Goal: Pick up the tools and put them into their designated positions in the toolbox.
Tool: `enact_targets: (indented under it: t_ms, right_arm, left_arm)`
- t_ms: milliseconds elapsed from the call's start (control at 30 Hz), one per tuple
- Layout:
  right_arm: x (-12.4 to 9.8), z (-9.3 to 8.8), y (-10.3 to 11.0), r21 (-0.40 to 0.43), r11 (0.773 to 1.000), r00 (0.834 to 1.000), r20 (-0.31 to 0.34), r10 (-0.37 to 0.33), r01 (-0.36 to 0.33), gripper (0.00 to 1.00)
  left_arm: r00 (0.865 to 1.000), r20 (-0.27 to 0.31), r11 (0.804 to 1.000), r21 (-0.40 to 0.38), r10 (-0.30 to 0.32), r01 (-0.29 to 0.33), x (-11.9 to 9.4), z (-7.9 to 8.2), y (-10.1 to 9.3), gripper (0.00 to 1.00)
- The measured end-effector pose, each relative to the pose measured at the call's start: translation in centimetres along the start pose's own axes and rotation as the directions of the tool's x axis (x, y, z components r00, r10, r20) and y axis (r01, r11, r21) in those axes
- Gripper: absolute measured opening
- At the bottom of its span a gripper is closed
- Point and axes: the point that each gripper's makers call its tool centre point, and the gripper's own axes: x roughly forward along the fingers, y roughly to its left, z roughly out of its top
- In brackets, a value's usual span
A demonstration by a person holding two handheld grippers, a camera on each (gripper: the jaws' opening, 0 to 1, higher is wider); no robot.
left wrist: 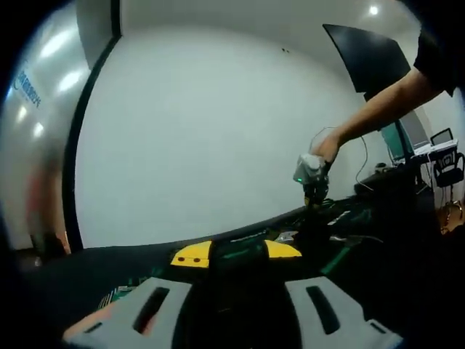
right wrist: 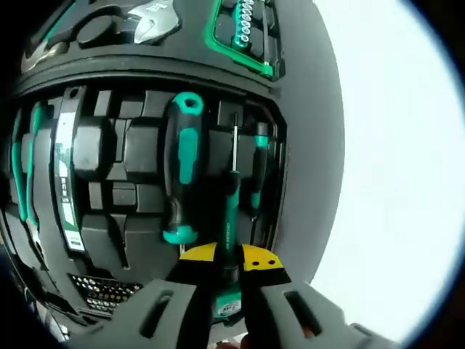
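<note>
The open toolbox (right wrist: 109, 153) has black foam with cut-out slots. A thick green-and-black screwdriver (right wrist: 182, 163) lies in one slot. To its right, a slim screwdriver (right wrist: 231, 207) with a green handle points into a narrow slot, and my right gripper (right wrist: 231, 256) is shut on that handle. In the left gripper view, a person's hand holds the right gripper (left wrist: 314, 190) pointing down into the toolbox (left wrist: 341, 218). My left gripper (left wrist: 237, 253) hovers low over the dark table, jaws apart, nothing between its yellow tips.
A wrench (right wrist: 156, 22) and a green bit holder (right wrist: 251, 25) sit in the lid part of the box. A row of bits (right wrist: 102, 291) lies near the front. Grey tabletop (right wrist: 312, 145) borders the box. A black screen (left wrist: 370, 58) and a chair (left wrist: 447, 163) stand behind.
</note>
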Motion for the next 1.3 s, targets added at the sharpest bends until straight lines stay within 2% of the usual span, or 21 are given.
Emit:
enact_targets:
  t_ms: [67,133,267,300,367,467,500,567,600,633,733,767,867,933,967,1000,1133,1200,1233,1267,1300]
  right_arm:
    - [0.0,-0.2,0.0,0.024,1.000,1.000,-0.006,0.010,-0.010,0.09]
    - [-0.2,-0.6,0.2,0.097,0.994,0.999,-0.002,0.050,-0.050,0.11]
    - [-0.7,-1.3,-0.1,0.132,0.985,0.994,0.012,0.109,-0.109,0.23]
    - [-1.0,-1.4,-0.1,0.131,0.985,0.994,0.014,0.112,-0.113,0.20]
    - [-1.8,-0.5,-0.6,0.091,0.990,0.992,0.075,0.103,-0.110,0.13]
    - [-2.9,2.1,-1.0,0.191,0.971,0.973,0.206,0.099,-0.140,0.11]
    - [-2.8,3.0,-1.3,0.194,0.971,0.969,0.228,0.096,-0.142,0.09]
    - [-2.3,3.8,-1.2,0.179,0.974,0.969,0.230,0.093,-0.136,0.05]
    - [-1.8,3.9,-0.8,0.126,0.983,0.971,0.217,0.102,-0.132,0.03]
    - [-1.6,3.9,-0.4,0.115,0.983,0.970,0.213,0.114,-0.140,0.02]
    - [-0.6,3.5,0.2,0.143,0.977,0.975,0.178,0.132,-0.158,0.04]
    - [-0.7,3.8,-0.4,0.115,0.984,0.975,0.188,0.115,-0.139,0.02]
    - [-0.3,4.4,-1.1,0.160,0.974,0.973,0.190,0.130,-0.161,0.04]
    - [0.0,4.0,-0.6,0.137,0.978,0.975,0.174,0.135,-0.160,0.04]
    - [0.3,3.3,-0.3,0.104,0.982,0.981,0.133,0.144,-0.158,0.04]
    - [0.5,3.2,-0.2,0.058,0.987,0.980,0.136,0.144,-0.153,0.04]
    - [0.3,3.3,-0.3,0.103,0.980,0.973,0.174,0.152,-0.172,0.04]
    - [0.4,3.4,-0.4,0.130,0.978,0.972,0.195,0.134,-0.161,0.06]
    - [0.2,2.9,0.0,0.118,0.979,0.970,0.199,0.141,-0.166,0.11]
    - [-0.2,3.0,0.0,0.094,0.981,0.961,0.236,0.146,-0.172,0.15]
    - [-0.4,3.0,-0.2,0.102,0.980,0.958,0.252,0.139,-0.169,0.14]
  left_arm:
    - [1.000,-0.005,1.000,0.007,0.005,-0.004,0.0,-0.1,0.1,0.21]
    - [1.000,-0.007,1.000,0.007,0.003,-0.003,0.1,-0.3,0.2,0.21]
    - [1.000,-0.007,1.000,0.007,0.005,-0.004,0.2,-0.3,0.3,0.21]
    - [1.000,-0.008,1.000,0.008,0.005,-0.005,0.2,-0.3,0.3,0.21]
    - [1.000,-0.007,1.000,0.008,0.005,-0.005,0.2,-0.3,0.4,0.21]
    - [1.000,-0.012,1.000,0.011,0.008,-0.008,0.2,-0.5,0.5,0.21]
    - [1.000,-0.013,1.000,0.012,0.008,-0.008,0.3,-0.5,0.5,0.21]
    - [1.000,-0.017,1.000,0.016,0.010,-0.010,0.2,-0.6,0.5,0.21]
    - [1.000,-0.020,1.000,0.018,0.011,-0.011,0.2,-0.6,0.6,0.21]
    - [1.000,-0.021,1.000,0.019,0.012,-0.012,0.2,-0.7,0.6,0.21]
    - [1.000,-0.024,1.000,0.020,0.013,-0.012,0.2,-0.7,0.6,0.21]
    - [1.000,-0.026,1.000,0.020,0.013,-0.013,0.2,-0.8,0.6,0.21]
    - [0.999,-0.031,1.000,0.025,0.013,-0.012,0.2,-0.9,0.6,0.21]
    - [0.999,-0.032,1.000,0.026,0.013,-0.012,0.2,-0.9,0.6,0.21]
    - [0.999,-0.032,1.000,0.024,0.013,-0.012,0.2,-0.9,0.6,0.21]
    - [0.999,-0.032,1.000,0.024,0.013,-0.013,0.2,-0.9,0.6,0.21]
    - [0.999,-0.036,1.000,0.026,0.015,-0.014,0.1,-0.9,0.6,0.21]
    - [0.999,-0.038,1.000,0.027,0.015,-0.014,0.1,-1.0,0.6,0.21]
    - [0.999,-0.040,1.000,0.027,0.015,-0.014,0.1,-1.0,0.6,0.21]
    - [0.999,-0.041,1.000,0.027,0.016,-0.015,0.1,-1.0,0.6,0.21]
    - [0.999,-0.042,1.000,0.027,0.016,-0.015,0.1,-1.0,0.6,0.21]
